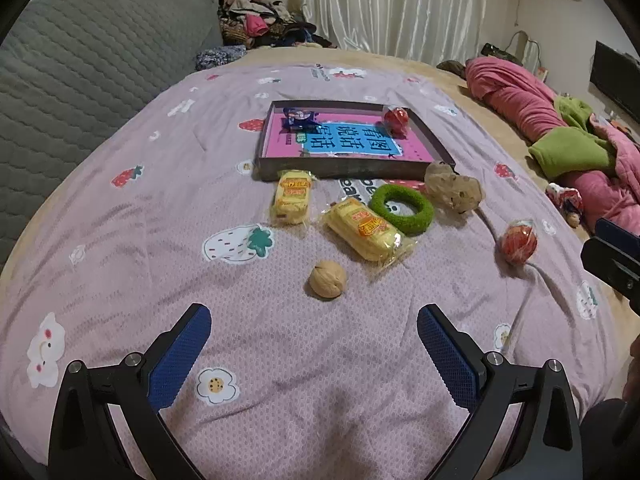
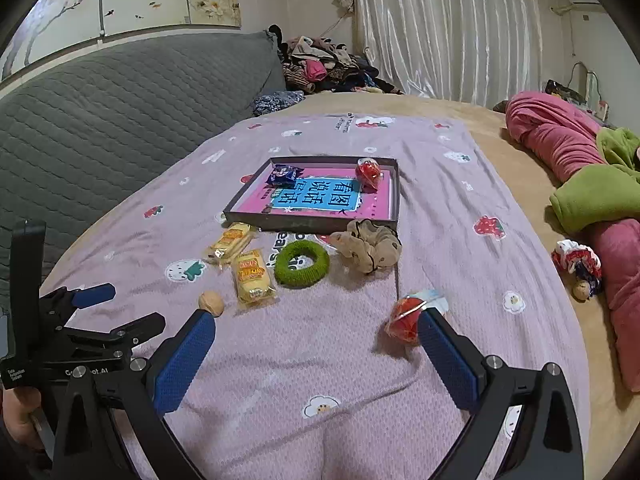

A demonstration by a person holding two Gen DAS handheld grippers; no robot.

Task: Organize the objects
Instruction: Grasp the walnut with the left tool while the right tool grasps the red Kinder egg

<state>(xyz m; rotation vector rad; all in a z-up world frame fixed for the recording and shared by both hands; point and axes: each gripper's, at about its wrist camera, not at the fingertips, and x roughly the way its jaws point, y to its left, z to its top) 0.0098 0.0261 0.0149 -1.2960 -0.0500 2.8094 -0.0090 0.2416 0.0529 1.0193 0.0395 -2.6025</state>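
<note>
A dark shallow box (image 1: 340, 169) (image 2: 312, 224) with a pink and blue book inside sits on the bed; a blue snack packet (image 1: 299, 117) and a red wrapped ball (image 1: 396, 119) lie in it. In front lie two yellow snack packs (image 1: 292, 196) (image 1: 366, 229), a green ring (image 1: 401, 203), a beige scrunchie (image 1: 454, 189), a walnut (image 1: 327, 280) and a second red wrapped ball (image 1: 518, 242) (image 2: 406, 318). My left gripper (image 1: 314, 330) is open, just short of the walnut. My right gripper (image 2: 316, 338) is open, its right finger beside the red ball.
A pink patterned sheet (image 1: 280, 360) covers the bed. A grey quilted headboard (image 1: 80, 72) rises at the left. Pink and green blankets (image 1: 560, 128) lie bunched at the right, with a small wrapped item (image 2: 576, 264) near them. Clothes (image 1: 260, 24) pile up at the back.
</note>
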